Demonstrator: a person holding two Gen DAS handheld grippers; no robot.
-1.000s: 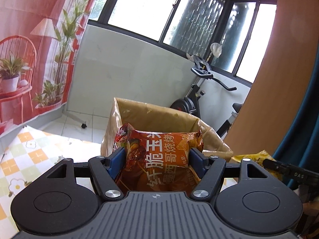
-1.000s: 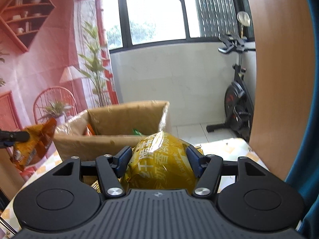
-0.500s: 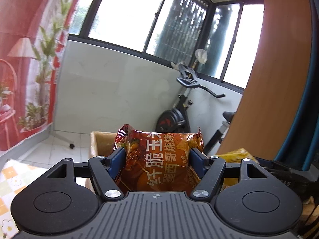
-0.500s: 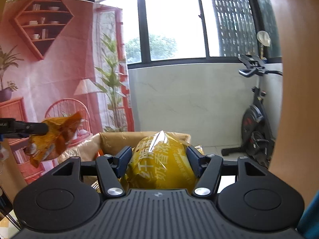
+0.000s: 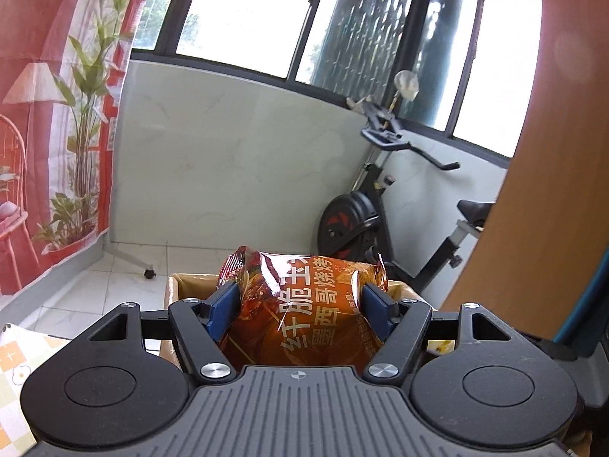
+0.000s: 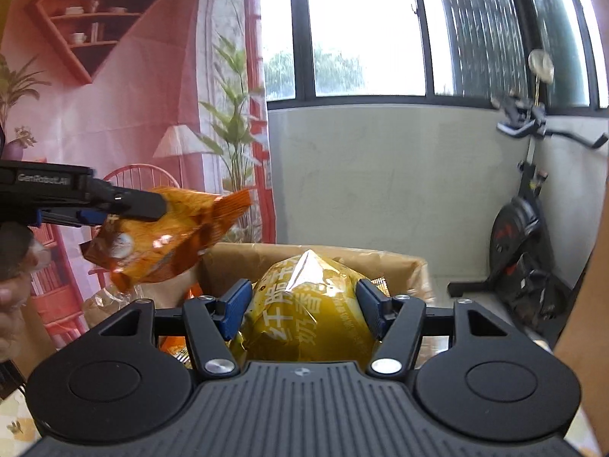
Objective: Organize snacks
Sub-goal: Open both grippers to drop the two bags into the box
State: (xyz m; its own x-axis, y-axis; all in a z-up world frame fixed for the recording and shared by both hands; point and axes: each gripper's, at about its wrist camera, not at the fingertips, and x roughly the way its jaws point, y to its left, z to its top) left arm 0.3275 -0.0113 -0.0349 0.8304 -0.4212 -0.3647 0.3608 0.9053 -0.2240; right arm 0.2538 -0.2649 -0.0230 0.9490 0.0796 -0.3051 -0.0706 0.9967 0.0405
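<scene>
Both grippers have risen over the last second: the cardboard box (image 6: 316, 262) has sunk lower in each wrist view, and more of the window and wall now shows above it.

Around the work stand an exercise bike (image 5: 380, 209) against the white wall beyond the box, a pink printed backdrop (image 6: 125, 95) to the left, and a wooden panel (image 5: 552, 152) close on the right. A checked cloth covers the surface (image 5: 15, 361) at the lower left of the left wrist view. Nothing lies between either bag and the box's open top.

In the left wrist view, the left gripper (image 5: 300, 301) holds an orange-red snack bag (image 5: 304, 304) in the air in front of the box, its printed face toward the camera and its long axis running across between the blue pads. From the right wrist view this bag hangs tilted, one crimped end up and to the right. The jaws are about half closed, both pads pressed into the bag's sides.

The right gripper (image 6: 304, 304) holds a yellow snack bag (image 6: 308, 304) just before the box's near wall, puffed and with a creased peak pointing up. Its jaws are likewise partly closed, the pads gripping the bag's flanks.
</scene>
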